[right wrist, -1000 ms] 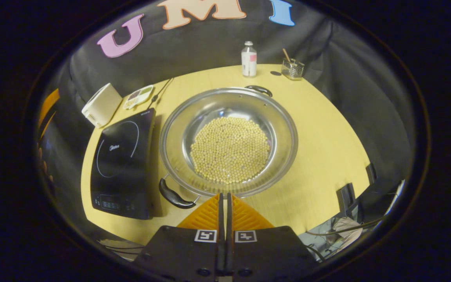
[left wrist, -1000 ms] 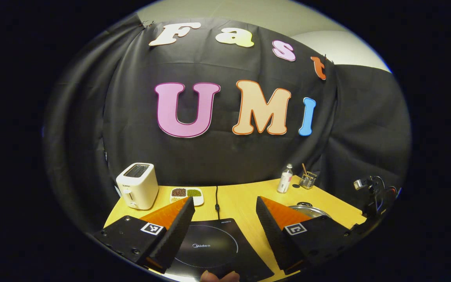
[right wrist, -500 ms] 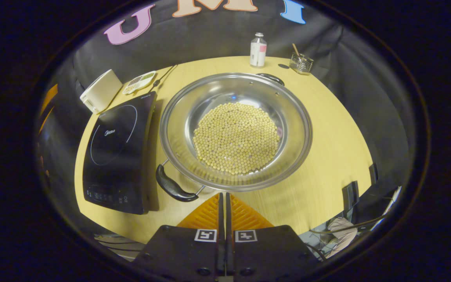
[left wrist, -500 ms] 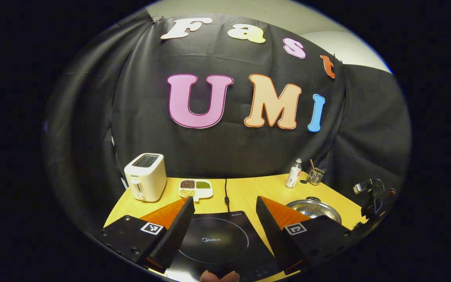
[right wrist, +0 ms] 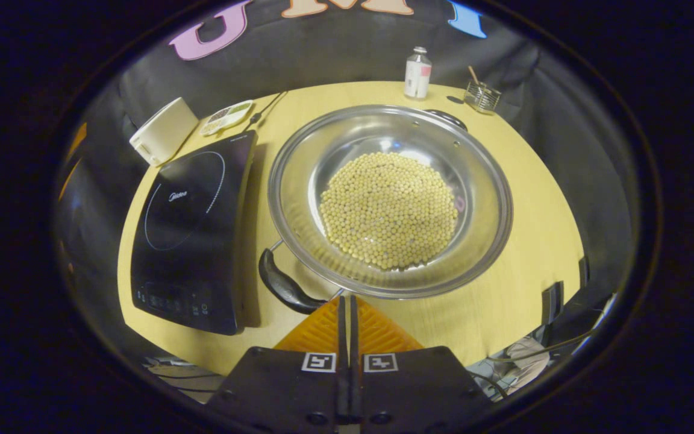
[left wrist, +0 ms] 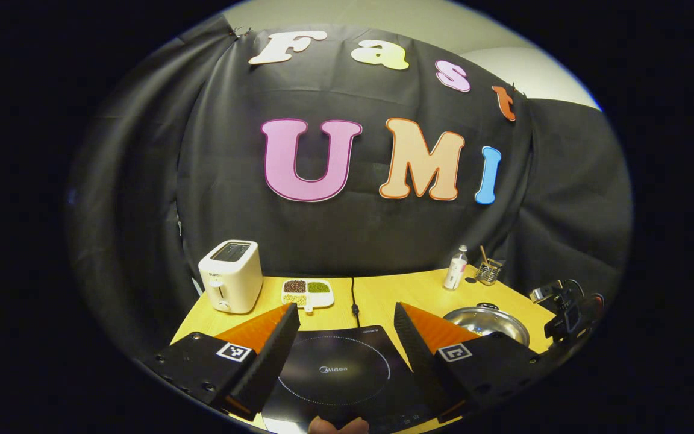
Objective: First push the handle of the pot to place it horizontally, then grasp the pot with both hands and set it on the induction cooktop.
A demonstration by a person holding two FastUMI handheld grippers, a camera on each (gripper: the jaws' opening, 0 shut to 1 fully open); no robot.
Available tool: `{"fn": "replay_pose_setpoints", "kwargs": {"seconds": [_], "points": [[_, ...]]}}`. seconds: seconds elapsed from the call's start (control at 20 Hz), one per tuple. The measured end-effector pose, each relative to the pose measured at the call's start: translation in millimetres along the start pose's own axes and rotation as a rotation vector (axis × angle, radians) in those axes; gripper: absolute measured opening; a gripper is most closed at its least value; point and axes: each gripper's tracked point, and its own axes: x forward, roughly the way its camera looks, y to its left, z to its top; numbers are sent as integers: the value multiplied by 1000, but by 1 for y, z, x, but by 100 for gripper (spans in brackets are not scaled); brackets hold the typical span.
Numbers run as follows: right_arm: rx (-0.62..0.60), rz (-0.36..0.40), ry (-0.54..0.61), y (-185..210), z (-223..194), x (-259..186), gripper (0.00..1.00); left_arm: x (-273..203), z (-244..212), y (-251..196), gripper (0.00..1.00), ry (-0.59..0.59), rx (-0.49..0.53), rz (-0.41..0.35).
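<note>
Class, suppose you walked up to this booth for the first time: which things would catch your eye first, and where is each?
The steel pot stands out first: it sits mid-table with a heap of pale beans in its bottom and a black handle at its near left. Left of it lies the black cooktop, bare. The right claw, shut, points at the pot's near rim; the left claw hangs open above the cooktop.
</note>
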Motion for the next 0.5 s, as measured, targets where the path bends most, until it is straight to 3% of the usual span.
{"fn": "replay_pose_setpoints", "kwargs": {"seconds": [0.5], "points": [[-28, 44, 0, 37, 14, 10, 3, 0, -2, 7, 96, 1, -2, 7]]}}
